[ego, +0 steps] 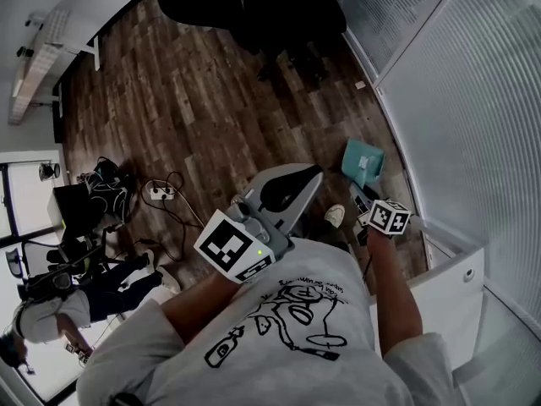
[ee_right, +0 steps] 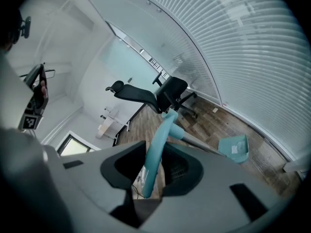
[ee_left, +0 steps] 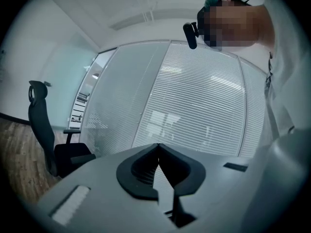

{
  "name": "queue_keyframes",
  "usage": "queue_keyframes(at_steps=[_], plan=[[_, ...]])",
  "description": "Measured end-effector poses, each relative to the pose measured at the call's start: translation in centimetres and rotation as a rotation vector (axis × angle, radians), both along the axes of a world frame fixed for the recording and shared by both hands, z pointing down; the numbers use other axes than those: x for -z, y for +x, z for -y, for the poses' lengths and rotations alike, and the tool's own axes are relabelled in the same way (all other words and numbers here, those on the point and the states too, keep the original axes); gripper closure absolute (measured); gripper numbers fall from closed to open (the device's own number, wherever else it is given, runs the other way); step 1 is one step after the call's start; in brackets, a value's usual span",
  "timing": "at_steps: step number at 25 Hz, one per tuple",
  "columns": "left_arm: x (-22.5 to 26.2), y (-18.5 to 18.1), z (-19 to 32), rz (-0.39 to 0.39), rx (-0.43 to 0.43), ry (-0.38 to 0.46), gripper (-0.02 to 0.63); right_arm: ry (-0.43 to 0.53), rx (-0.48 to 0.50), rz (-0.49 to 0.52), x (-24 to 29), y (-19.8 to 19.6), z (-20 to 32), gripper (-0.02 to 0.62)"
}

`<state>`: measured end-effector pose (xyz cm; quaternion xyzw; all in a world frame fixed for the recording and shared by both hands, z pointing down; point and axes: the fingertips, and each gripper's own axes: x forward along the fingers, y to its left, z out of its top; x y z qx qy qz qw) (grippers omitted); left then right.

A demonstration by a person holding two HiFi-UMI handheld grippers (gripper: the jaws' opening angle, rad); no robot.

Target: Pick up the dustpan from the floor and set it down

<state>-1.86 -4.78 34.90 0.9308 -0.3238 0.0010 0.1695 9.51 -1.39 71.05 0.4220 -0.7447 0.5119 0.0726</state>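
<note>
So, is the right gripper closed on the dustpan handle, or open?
The right gripper is closed on it: the teal dustpan handle stands between its jaws, which press on it from both sides.

Grey T-shirt, black line print; left gripper grey, black-white marker cube.

Teal plastic dustpan: smooth moulded pan with a slight sheen. Its looped teal grip is the same plastic. The grey shaft has a dull sheen; metal or plastic not clear.

Dark brown plank floor: wood grain, matt, patchy tone.

Left gripper and right gripper: grey matt plastic shells. Black pads are finely ribbed.

White slatted blinds: smooth, semi-matt.

Grey T-shirt: soft cloth with black print.
</note>
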Motion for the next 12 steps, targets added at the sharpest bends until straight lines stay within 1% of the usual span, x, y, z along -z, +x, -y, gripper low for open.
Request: queue_keyframes(at_steps=[12], plan=[[1.1,0.8,0.7,-0.006,-0.011,0.035,0.604,0.131,-0.019,0.052,11.8,0.6,1.6,0.506]])
